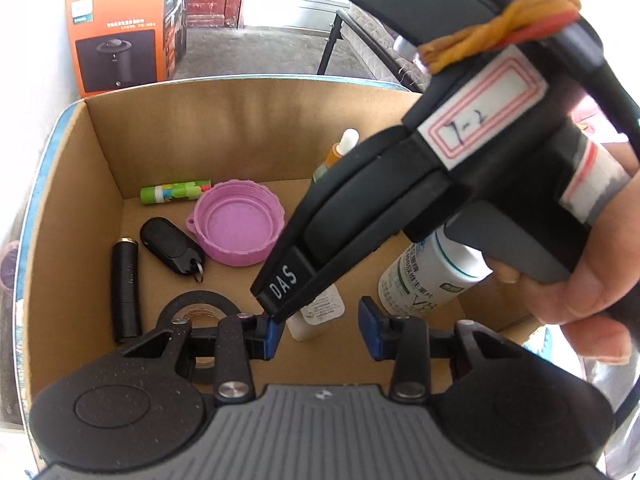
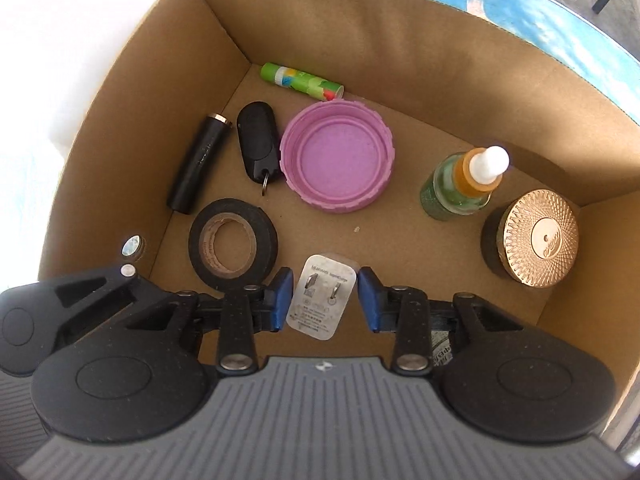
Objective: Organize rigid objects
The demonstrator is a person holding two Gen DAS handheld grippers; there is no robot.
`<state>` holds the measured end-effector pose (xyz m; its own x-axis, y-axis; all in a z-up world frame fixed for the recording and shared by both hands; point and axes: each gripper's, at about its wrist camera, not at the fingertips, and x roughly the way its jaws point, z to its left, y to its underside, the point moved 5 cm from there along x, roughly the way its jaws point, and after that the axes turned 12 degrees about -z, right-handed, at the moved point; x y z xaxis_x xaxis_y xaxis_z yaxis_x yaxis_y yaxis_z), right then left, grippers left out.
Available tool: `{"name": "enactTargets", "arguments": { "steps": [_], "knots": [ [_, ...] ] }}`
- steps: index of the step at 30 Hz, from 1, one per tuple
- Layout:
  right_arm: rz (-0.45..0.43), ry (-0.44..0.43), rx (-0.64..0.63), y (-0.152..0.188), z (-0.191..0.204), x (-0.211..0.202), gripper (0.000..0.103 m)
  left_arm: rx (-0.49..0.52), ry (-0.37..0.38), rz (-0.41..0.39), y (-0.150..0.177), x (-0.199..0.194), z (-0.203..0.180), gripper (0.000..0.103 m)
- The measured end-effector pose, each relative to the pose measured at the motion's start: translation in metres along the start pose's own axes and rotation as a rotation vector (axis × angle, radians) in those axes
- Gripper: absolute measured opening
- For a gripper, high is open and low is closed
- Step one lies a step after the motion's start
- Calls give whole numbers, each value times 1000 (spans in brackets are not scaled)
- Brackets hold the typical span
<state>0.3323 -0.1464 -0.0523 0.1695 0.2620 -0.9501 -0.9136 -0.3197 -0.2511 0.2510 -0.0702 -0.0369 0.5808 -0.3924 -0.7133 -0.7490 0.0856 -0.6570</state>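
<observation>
White charger (image 2: 321, 297) between the right claw (image 2: 325, 300) pads, untouched

Both grippers point down into cardboard box (image 2: 328, 12). Right gripper (image 2: 325, 301) jaws part-open, pads flanking charger, gaps visible. Left gripper (image 1: 320, 330) jaws apart, empty. Hand (image 1: 580, 280) grips right handle.

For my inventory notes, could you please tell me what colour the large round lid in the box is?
The lid is pink-purple, clearest in the right wrist view.
</observation>
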Motion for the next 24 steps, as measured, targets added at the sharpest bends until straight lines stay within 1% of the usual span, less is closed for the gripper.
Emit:
{"name": "enactTargets", "arguments": {
  "steps": [5,10,12,14,16,19,22,24],
  "knots": [
    [39,25,-34,5,-1,-2,28,-6,31,13,3,1,-5,40],
    [68,36,-23,12,-5,-3,28,3,48,17,7,3,-15,40],
    [58,15,5,10,-7,-5,30,13,36,7,8,0,-15,40],
    [13,-6,21,3,-8,-15,30,26,12,-24,7,-7,-14,40],
    [-58,-37,38,-9,-8,-28,30,45,-22,-64,3,-17,-9,40],
    [-134,-54,39,-26,-6,-37,30,76,-103,-124,-5,-31,2,40],
    [-152,-57,27,-38,-3,-28,28,70,-172,-164,-12,-39,16,40],
    [-144,-54,15,-43,-1,-16,21,58,-202,-168,-17,-36,23,40]
  ]
}}
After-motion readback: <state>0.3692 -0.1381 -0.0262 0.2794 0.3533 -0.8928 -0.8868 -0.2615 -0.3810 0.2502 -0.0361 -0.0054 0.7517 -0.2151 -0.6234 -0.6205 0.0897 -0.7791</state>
